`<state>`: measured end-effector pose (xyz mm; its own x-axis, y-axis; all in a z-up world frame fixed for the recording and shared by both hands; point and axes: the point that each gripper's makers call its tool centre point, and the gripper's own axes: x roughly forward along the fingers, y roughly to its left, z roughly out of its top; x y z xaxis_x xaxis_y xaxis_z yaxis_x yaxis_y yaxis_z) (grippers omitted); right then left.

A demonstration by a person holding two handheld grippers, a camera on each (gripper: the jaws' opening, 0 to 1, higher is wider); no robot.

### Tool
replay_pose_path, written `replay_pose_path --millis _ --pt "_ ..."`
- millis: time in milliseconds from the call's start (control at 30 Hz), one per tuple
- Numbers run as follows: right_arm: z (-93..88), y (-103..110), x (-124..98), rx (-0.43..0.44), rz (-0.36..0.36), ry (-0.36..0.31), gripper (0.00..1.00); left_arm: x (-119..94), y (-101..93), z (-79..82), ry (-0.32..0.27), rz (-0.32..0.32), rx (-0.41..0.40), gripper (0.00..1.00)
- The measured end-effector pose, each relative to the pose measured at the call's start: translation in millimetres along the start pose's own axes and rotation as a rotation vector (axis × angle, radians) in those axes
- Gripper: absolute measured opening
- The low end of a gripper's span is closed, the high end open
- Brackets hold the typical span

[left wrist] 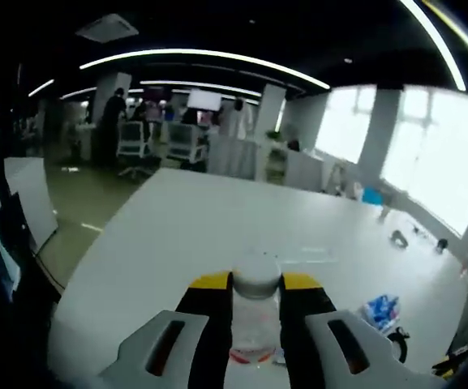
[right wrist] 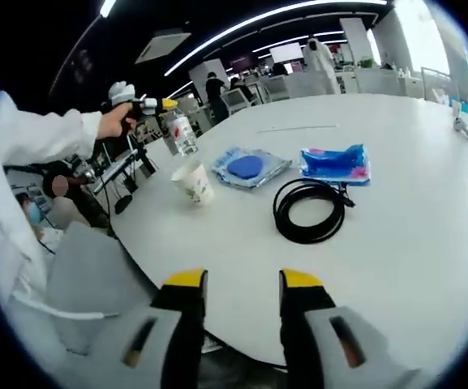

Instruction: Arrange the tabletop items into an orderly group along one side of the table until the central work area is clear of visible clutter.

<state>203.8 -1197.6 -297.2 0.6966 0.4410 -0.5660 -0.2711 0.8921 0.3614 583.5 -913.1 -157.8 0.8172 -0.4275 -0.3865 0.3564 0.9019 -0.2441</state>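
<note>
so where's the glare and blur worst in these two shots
Left gripper view: the windows at right blow out to white, the bottle in the left claw looks soft, and the ceiling strips bow from the fisheye. Right gripper view: evenly lit, with the coiled cable fairly crisp.

A smooth, matt white counter (right wrist: 428, 211) carries the things. The bottle (left wrist: 255, 320) is clear, glossy plastic with a white cap and a printed label. The left hand-held gripper (left wrist: 255, 324) has matt black jaws with yellow tips and pale grey plastic shells, as does the right hand-held gripper (right wrist: 242, 284). The cup (right wrist: 193, 181) looks like matt white paper with a small print. The coiled cable (right wrist: 309, 211) is black and rubbery, faintly shiny. Two blue packets (right wrist: 335, 163) have crinkled, glossy plastic wrapping.
</note>
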Motion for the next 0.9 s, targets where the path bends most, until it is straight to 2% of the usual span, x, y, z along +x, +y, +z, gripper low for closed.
replay_pose_path --millis 167,333,667,900 --pt "1.0 -6.3 -2.2 0.031 -0.023 -0.015 0.33 10.5 9.5 -4.1 -0.001 0.016 -0.003 0.16" --pt "-1.6 -10.6 -2.5 0.056 -0.038 -0.012 0.33 15.2 15.7 -15.3 0.010 0.023 -0.001 0.16" --pt "-7.9 -11.0 0.3 0.066 -0.043 0.012 0.33 14.2 27.0 -37.4 0.038 0.041 0.002 0.16" --pt "-12.2 -8.0 3.2 0.059 -0.033 0.033 0.33 11.5 26.4 -46.4 0.051 0.016 0.040 0.16"
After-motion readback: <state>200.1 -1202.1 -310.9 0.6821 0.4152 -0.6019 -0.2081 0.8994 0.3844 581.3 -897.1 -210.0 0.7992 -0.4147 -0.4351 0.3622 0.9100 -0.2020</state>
